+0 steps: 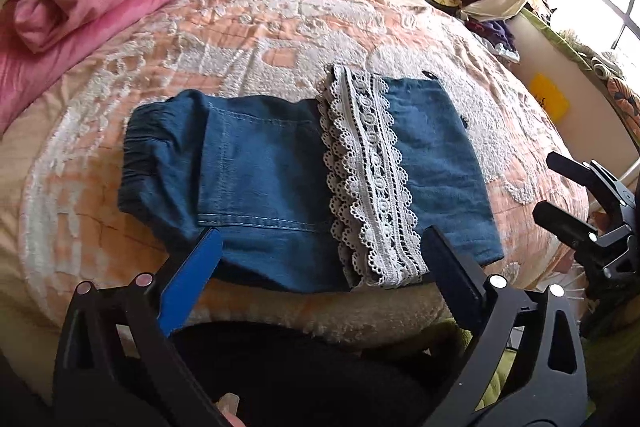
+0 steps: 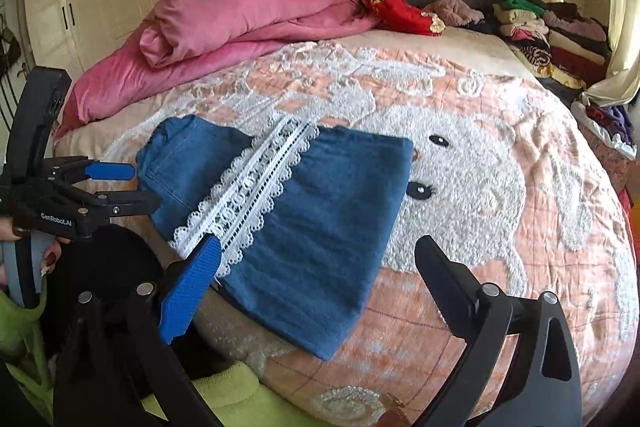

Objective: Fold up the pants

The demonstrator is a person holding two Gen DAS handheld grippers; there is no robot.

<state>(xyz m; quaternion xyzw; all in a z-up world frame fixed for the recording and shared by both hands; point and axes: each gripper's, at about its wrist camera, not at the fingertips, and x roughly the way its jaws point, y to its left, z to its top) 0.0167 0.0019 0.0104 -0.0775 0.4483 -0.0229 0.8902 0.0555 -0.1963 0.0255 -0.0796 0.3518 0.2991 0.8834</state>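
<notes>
Folded pants point(image 1: 304, 183) on bed, below both open tongs point(image 1: 320, 259).

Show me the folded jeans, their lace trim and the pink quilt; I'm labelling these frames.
folded jeans point(image 1: 260, 163), left wrist view, back pocket panel.
lace trim point(image 2: 256, 183), right wrist view, middle of the strip.
pink quilt point(image 2: 240, 15), right wrist view, upper fold.

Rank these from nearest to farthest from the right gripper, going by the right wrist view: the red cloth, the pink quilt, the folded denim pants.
From the right gripper, jaws open:
1. Folded denim pants, right under the fingers, near bed edge.
2. Pink quilt, rolled up, far left of the bed.
3. Red cloth, against the headboard, just beyond the quilt.
</notes>
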